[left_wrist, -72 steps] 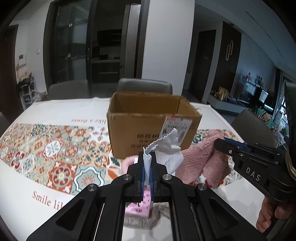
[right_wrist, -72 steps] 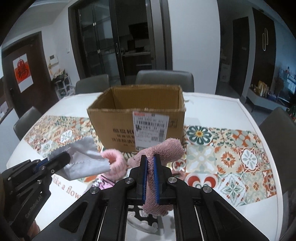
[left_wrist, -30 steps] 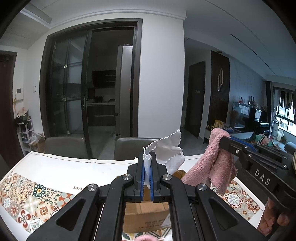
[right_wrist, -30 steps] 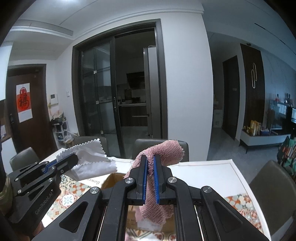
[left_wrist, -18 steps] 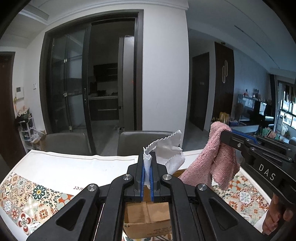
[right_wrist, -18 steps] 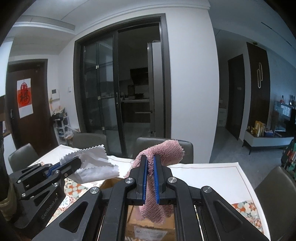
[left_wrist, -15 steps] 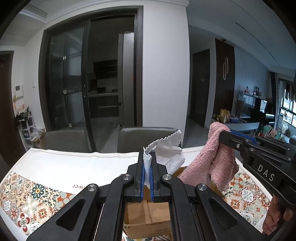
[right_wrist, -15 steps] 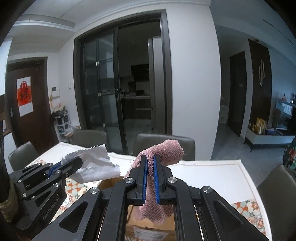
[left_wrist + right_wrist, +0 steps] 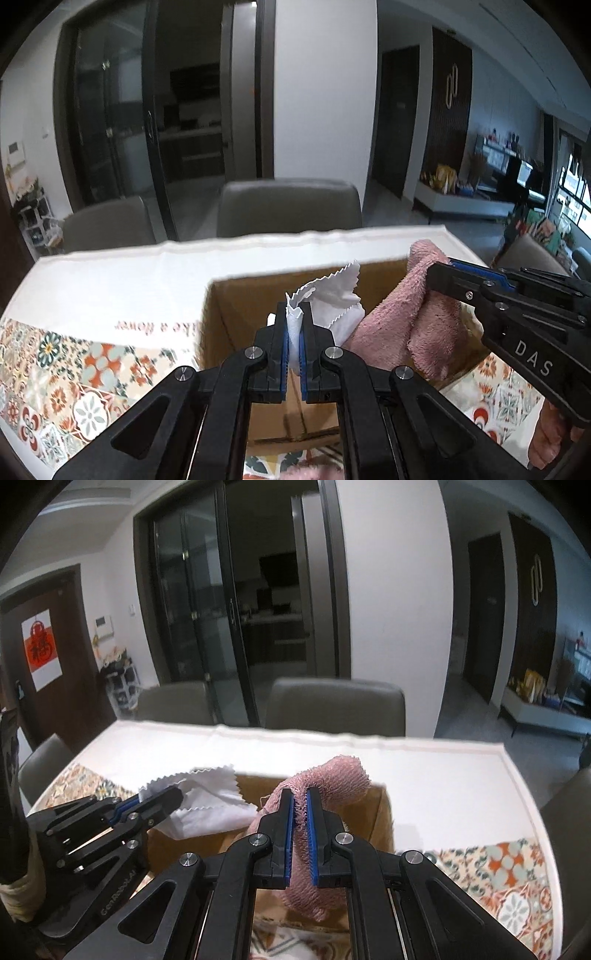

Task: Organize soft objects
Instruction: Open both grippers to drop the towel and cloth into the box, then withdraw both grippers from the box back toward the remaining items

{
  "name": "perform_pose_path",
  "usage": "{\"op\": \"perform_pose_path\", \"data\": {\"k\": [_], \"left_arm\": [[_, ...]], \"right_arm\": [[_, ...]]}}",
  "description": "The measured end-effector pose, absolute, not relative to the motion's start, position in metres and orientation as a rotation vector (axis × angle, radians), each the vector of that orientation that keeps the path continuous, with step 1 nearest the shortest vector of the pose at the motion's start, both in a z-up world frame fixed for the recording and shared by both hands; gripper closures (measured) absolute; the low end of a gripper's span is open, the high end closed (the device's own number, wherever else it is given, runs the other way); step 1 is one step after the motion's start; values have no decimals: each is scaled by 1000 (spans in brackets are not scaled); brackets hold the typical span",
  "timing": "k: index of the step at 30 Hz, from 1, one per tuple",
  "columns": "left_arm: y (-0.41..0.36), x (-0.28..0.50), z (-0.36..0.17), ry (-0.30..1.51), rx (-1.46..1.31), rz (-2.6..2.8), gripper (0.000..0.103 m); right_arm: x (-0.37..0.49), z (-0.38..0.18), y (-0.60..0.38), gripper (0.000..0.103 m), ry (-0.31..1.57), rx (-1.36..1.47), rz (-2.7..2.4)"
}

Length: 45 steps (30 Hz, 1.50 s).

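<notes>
Over the dining table (image 9: 110, 273), my left gripper (image 9: 294, 325) is clamped on a white zigzag-edged cloth (image 9: 332, 299), holding it above the open top of the cardboard box (image 9: 236, 317). Just beside it, my right gripper (image 9: 300, 805) pinches a pink towel (image 9: 332, 775), which droops over the same opening. The box stands on the patterned tablecloth (image 9: 55, 369), toward the table's far edge. Two grey chairs (image 9: 332, 705) line that far edge.
</notes>
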<state>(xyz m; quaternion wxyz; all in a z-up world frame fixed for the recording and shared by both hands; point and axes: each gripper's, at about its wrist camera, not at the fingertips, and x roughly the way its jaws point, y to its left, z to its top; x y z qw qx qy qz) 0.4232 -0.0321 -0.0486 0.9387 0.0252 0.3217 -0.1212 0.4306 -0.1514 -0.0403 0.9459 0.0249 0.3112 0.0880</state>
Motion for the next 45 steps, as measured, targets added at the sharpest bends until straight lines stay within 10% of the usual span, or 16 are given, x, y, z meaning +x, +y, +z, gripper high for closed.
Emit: {"op": "perform_pose_path", "data": {"k": [8,15,19,45], "left_arm": [[-35,432,-79,767,62,-292,95],[-37,433,-82,789,89,-275,53],[-34,432,-80,789,97,-263,41],[-10,340,-2,586,68,-227,18]], "right_arm": [[446,-81,-159,95,776,68,195],[452,-99,-159,93,846,76,215],[452,-98,-161,68,848,81,204],[369,-23,-174,38,680,162,82]]}}
